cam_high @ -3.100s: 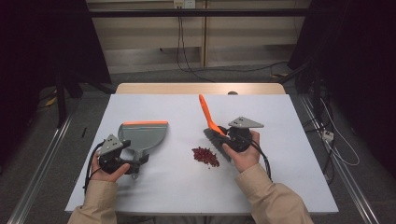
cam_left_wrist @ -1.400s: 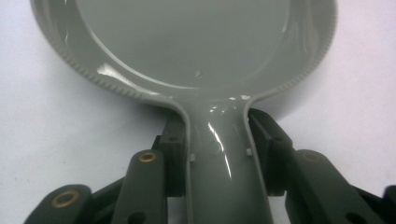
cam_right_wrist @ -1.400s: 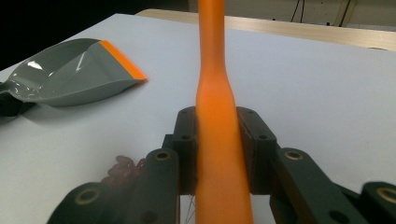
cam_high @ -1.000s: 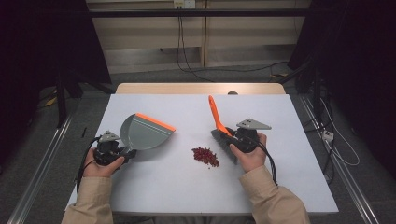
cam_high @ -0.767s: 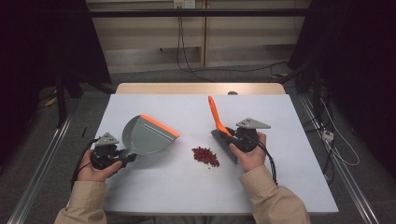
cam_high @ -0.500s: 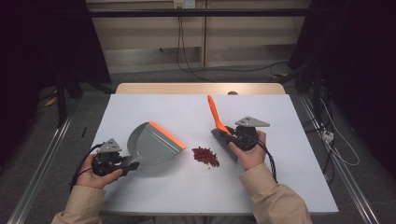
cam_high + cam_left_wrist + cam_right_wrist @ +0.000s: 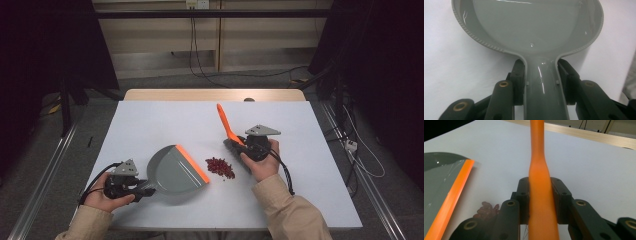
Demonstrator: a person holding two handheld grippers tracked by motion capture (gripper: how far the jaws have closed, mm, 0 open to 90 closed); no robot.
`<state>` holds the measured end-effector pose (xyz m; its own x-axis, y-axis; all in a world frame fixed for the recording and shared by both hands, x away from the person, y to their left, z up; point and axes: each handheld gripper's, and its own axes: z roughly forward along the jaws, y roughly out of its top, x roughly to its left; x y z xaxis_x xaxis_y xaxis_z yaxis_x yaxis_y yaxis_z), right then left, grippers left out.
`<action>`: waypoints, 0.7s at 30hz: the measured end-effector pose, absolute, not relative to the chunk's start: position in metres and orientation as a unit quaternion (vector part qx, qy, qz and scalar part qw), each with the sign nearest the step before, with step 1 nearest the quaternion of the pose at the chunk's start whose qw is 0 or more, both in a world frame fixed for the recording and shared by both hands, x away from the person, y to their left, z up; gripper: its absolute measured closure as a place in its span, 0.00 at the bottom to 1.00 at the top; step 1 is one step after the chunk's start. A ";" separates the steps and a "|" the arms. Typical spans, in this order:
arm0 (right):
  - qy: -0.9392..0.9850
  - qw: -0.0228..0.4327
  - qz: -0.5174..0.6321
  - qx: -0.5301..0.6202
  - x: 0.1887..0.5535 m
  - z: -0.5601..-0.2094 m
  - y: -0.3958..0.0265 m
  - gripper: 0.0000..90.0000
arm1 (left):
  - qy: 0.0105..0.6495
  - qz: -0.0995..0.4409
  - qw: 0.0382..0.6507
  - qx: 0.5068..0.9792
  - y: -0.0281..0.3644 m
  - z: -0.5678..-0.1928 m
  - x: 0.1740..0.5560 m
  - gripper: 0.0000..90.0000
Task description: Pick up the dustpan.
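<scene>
One small heap of red bits [image 7: 220,167] lies on the bench between the dustpan's orange lip [image 7: 192,163], jaws of the left gripper [image 7: 131,186] clamped on its handle, and the right gripper [image 7: 243,146], jaws clamped on an orange brush handle [image 7: 539,195], its bristles probably just beside the heap.

Fingers [image 7: 520,82] clamp grey dustpan [image 7: 531,27] handle — white table [image 7: 454,75] beneath.

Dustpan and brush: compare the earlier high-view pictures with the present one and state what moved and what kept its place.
The left gripper has carried the dustpan toward the table's near edge and turned its orange lip to the red bits. The right gripper with the orange brush and the bits stayed put.
</scene>
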<state>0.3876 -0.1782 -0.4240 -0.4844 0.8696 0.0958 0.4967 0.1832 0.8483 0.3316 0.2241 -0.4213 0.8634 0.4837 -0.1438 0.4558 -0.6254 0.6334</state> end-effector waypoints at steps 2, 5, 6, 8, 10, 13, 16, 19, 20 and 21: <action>0.742 0.214 0.439 0.459 0.387 -0.425 -0.176 0.79 | 0.250 0.013 0.338 0.907 0.219 -0.422 0.331 0.70; 0.746 0.218 0.437 0.454 0.386 -0.426 -0.172 0.79 | 0.241 0.004 0.337 0.910 0.211 -0.424 0.330 0.70; 0.747 0.220 0.435 0.451 0.386 -0.426 -0.171 0.79 | 0.239 0.003 0.336 0.911 0.209 -0.424 0.330 0.70; 0.751 0.223 0.431 0.447 0.385 -0.426 -0.167 0.79 | 0.230 -0.001 0.337 0.913 0.205 -0.425 0.330 0.70; 0.754 0.223 0.428 0.445 0.383 -0.426 -0.163 0.79 | 0.226 -0.005 0.337 0.914 0.202 -0.425 0.330 0.70; 0.758 0.225 0.426 0.439 0.381 -0.427 -0.158 0.79 | 0.222 -0.008 0.339 0.914 0.196 -0.426 0.330 0.70; 0.762 0.229 0.421 0.435 0.379 -0.427 -0.152 0.79 | 0.215 -0.009 0.336 0.917 0.192 -0.427 0.330 0.70; 0.769 0.238 0.415 0.424 0.377 -0.427 -0.148 0.79 | 0.215 -0.010 0.341 0.915 0.189 -0.429 0.330 0.70; 0.770 0.242 0.415 0.421 0.377 -0.427 -0.148 0.79 | 0.214 -0.008 0.338 0.916 0.189 -0.429 0.330 0.69; 0.770 0.240 0.416 0.421 0.377 -0.427 -0.149 0.79 | 0.214 -0.006 0.339 0.916 0.189 -0.429 0.330 0.69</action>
